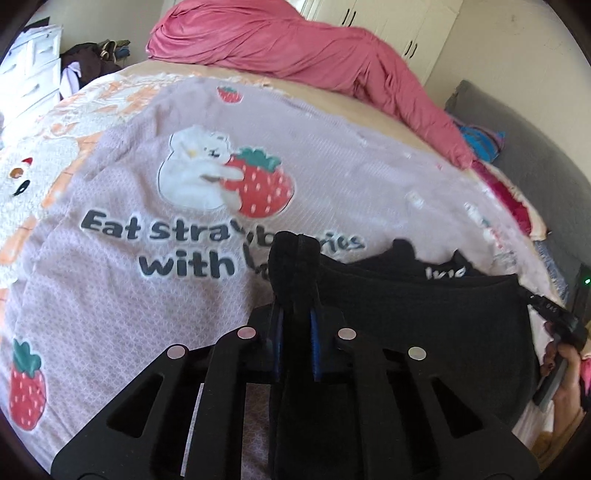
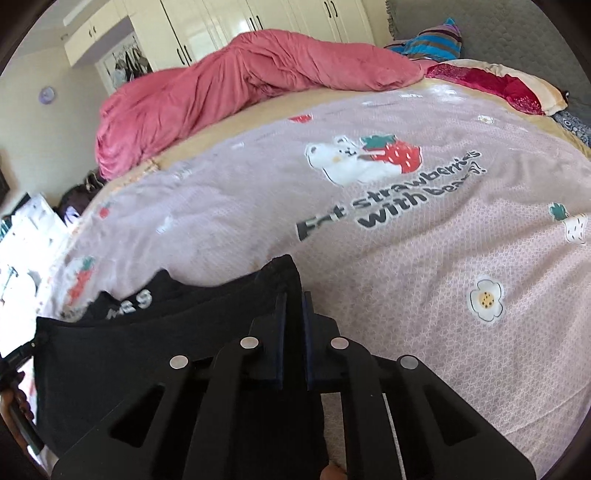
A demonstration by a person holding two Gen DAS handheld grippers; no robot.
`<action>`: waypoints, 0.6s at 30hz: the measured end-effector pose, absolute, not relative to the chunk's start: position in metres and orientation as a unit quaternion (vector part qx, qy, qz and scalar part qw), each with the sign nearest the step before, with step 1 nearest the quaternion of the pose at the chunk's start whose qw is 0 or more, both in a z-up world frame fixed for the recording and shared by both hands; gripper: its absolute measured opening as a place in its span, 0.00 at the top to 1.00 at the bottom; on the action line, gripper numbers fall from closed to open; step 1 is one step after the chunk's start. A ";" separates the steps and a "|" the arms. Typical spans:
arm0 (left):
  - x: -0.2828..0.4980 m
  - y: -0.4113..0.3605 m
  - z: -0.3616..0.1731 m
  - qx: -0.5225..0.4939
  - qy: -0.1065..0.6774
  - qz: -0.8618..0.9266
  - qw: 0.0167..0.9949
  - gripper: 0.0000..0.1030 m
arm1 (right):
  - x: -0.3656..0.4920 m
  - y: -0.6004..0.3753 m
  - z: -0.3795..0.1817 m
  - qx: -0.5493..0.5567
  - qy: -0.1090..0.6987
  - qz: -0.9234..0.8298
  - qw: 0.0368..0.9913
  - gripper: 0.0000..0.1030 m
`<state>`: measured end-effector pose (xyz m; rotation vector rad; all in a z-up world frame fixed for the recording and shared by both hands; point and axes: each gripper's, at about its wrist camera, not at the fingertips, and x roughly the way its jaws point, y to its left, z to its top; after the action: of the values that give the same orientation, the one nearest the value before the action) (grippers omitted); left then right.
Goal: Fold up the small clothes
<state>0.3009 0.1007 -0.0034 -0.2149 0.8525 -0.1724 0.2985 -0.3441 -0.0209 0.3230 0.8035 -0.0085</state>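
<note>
Left wrist view, near: left gripper [image 1: 295,280] closed on a bunched corner of the black garment [image 1: 424,314], cloth standing up between its fingers.
Right wrist view, near: right gripper [image 2: 293,325] clamped tight on the opposite corner of the same black garment [image 2: 147,350]; the pads nearly meet with the fabric edge pinched between them.
Garment position: it hangs stretched between the two grippers at the near edge of the bed, its upper edge roughly level, some white lettering showing on a layer behind (not legible).
Person: a hand [image 1: 565,373] shows at the right rim of the left wrist view, on the other gripper's handle.
Step in hand: judged to be the pick-up and spread; both corners are secured, the fold itself not yet made.
Next move calls for: keeping both grips firm, holding the edge taut and even, then laying the garment flat on the bedspread so one half can be brought over the other. Uneven tension would likely skew the fold.
Middle ground: lilac bedspread [image 2: 406,258] printed with a bear, strawberries and lettering, bare beyond the garment.
Far ground: pink duvet [image 2: 229,85] heaped across the far side of the bed; pillows [image 2: 498,81] at the head; white wardrobe [image 2: 221,26] on the wall.
Containers: none seen on the bed. A white chest of drawers [image 1: 33,74] stands at the left, drawers closed, contents hidden.
</note>
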 end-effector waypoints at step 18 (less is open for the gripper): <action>0.233 0.042 0.015 0.027 0.406 -0.107 0.907 0.35 | 0.215 -0.290 -0.009 0.065 0.416 0.026 0.907 0.37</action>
<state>0.2327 0.0422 0.0152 0.0552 0.8390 -0.2213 0.2149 -0.2903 -0.0087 0.1344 0.8593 0.0534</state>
